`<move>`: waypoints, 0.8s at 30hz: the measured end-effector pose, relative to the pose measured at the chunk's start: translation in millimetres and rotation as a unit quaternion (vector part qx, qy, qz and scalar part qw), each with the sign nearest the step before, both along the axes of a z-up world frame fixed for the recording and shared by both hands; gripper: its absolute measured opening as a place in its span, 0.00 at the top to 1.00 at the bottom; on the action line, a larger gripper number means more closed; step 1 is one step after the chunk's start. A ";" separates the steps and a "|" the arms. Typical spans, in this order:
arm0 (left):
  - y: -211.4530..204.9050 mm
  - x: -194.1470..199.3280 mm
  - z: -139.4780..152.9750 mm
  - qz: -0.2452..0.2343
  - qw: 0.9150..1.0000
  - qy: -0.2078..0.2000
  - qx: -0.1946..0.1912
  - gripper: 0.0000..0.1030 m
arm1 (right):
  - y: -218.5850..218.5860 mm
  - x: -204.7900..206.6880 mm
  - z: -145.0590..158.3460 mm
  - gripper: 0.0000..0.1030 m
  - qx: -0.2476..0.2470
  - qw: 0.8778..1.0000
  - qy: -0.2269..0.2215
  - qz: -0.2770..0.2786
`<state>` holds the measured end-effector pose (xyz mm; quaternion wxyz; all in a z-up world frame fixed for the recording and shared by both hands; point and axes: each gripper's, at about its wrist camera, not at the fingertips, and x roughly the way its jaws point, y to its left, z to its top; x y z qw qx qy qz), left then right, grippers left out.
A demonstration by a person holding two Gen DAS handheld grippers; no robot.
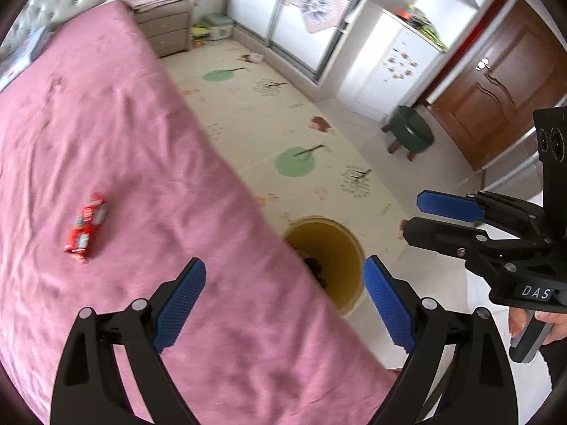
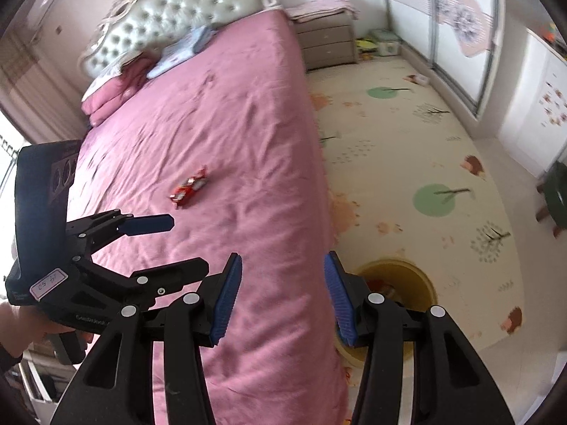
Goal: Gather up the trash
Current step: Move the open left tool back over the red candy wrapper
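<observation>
A red snack wrapper (image 1: 86,228) lies flat on the pink bed (image 1: 106,141), well in from the bed's floor-side edge and apart from both grippers. It is a small, crinkled oblong packet, bright red with white and pale printed patches along its length and pinched, frilled ends; the print is too blurred to read. From the right wrist view the same wrapper (image 2: 188,187) sits out on the wrinkled pink sheet, well short of the tufted headboard (image 2: 170,10).

The left gripper (image 1: 283,276) hangs above the bed's edge with its blue-padded jaws spread wide and nothing between them. The right gripper (image 2: 283,276) is likewise spread apart and holds nothing, poised over the same edge of the bed.

A yellow bin (image 1: 340,244) stands on the patterned floor mat (image 1: 283,113) right against the side of the bed, with dark scraps at its bottom. A green stool (image 1: 411,131) stands farther from the bed, near a wooden door (image 1: 496,92).
</observation>
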<state>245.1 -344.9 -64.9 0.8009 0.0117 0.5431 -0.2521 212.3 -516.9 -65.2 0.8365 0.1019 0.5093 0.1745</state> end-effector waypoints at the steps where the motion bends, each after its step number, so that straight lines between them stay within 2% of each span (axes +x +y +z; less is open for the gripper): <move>1: 9.4 3.1 -0.1 0.006 1.000 -0.003 0.005 0.13 | 9.2 4.9 -0.5 0.54 0.001 1.000 0.000 0.008; 10: 85.8 33.5 -14.7 0.034 0.998 -0.022 0.049 0.13 | 91.5 46.9 -11.3 0.54 0.005 0.998 -0.007 0.069; 13: 107.2 47.6 -21.8 0.048 0.997 -0.031 0.053 0.13 | 110.3 59.2 -14.9 0.54 0.002 0.997 -0.016 0.076; 24: 142.7 95.8 -66.2 0.056 0.996 -0.025 0.060 0.13 | 165.3 104.9 -48.8 0.54 0.008 0.995 -0.003 0.104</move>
